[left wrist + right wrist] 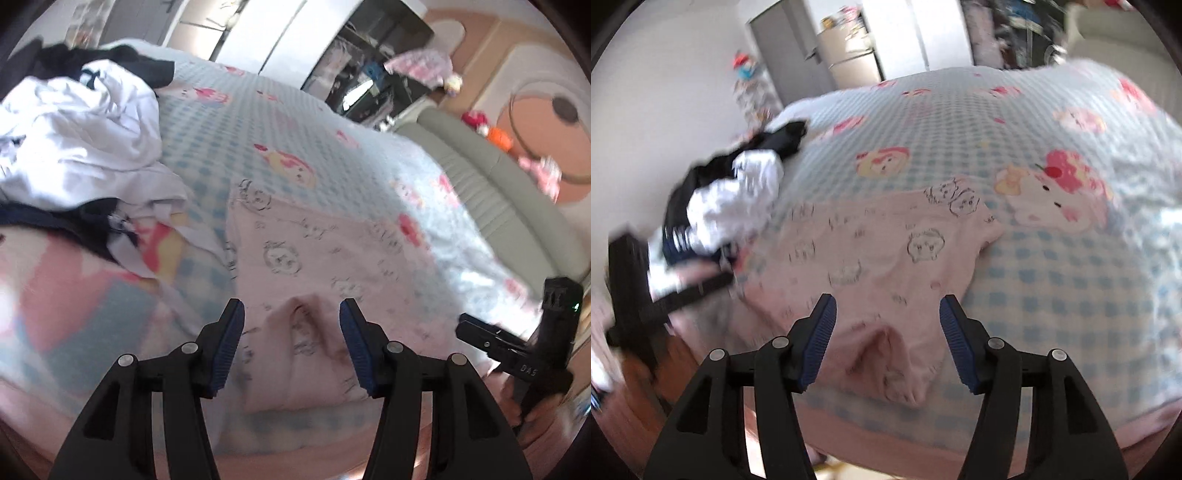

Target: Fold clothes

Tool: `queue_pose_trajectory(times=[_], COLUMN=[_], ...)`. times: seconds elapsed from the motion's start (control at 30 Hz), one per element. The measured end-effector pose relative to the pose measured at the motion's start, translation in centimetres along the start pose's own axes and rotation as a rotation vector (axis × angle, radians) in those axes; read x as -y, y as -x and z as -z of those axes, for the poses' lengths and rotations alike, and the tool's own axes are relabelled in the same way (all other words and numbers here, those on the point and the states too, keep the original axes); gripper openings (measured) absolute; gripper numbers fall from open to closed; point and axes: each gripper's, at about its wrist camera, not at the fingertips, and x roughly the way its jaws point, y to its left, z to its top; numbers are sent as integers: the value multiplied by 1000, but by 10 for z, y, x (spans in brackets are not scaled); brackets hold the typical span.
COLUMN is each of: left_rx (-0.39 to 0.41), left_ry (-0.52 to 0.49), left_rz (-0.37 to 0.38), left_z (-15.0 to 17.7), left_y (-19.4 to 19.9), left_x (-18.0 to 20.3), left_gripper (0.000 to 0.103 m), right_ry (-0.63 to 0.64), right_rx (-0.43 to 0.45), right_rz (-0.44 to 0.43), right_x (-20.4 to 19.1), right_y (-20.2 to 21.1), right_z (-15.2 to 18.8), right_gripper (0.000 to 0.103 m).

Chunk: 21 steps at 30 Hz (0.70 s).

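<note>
A pale pink garment point(303, 266) printed with small line-drawn animal faces lies spread on the bed near its front edge; the right wrist view shows the same pink garment point(864, 258). My left gripper point(291, 314) hovers open just above its near part, where a raised fold point(306, 325) pokes up between the fingers. My right gripper point(886, 310) is open too, above a similar bump in the cloth point(882, 354). Neither holds anything. The right gripper point(517, 347) also shows at the left wrist view's right edge, and the left gripper point(665, 291) appears blurred at the right wrist view's left.
A heap of white and dark navy clothes point(74, 129) sits at the bed's left side, seen again as the clothes heap point(727, 206). The blue-checked cartoon bedspread point(1052, 277) covers the bed. A grey padded headboard point(498, 192), a wardrobe point(280, 33) and shelves stand beyond.
</note>
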Motion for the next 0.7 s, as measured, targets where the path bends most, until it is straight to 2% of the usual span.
queue_pose_trajectory(times=[0.13,0.2,0.33,0.4,0.43,0.5,0.63,0.7], left_rx=[-53,-76,-118,-121,-108,-72,-116,-137], left_ry=[-117,-158,-232,-211,-182,-154,-185,-218], left_rz=[-51,-60,-161,-197,-193,-157,-57,-29], left_z=[8,8,-11,-24,-30,-34,-26,-23], left_y=[-2,-9,-39,-47,-44,-34,-34,-38], left_x=[8,15,25,22,18,13,8,10], left_gripper=[56,56,56,56,55,55,55,55], right_ry=[59,73,99,80,50,-13,-23,31], right_rx=[-94,-97,-97,-75,-50,7,10,-40], right_rz=[8,11,17,48,82,89,4,-20], right_x=[4,3,0,2,6,13,22,18], right_y=[-7,-15,-33,-39,-41,-33,-23,-31], right_z=[23,18,4,-6,-15,-24,-19,-14], right_gripper=[55,55,54,54,54,55,59,59])
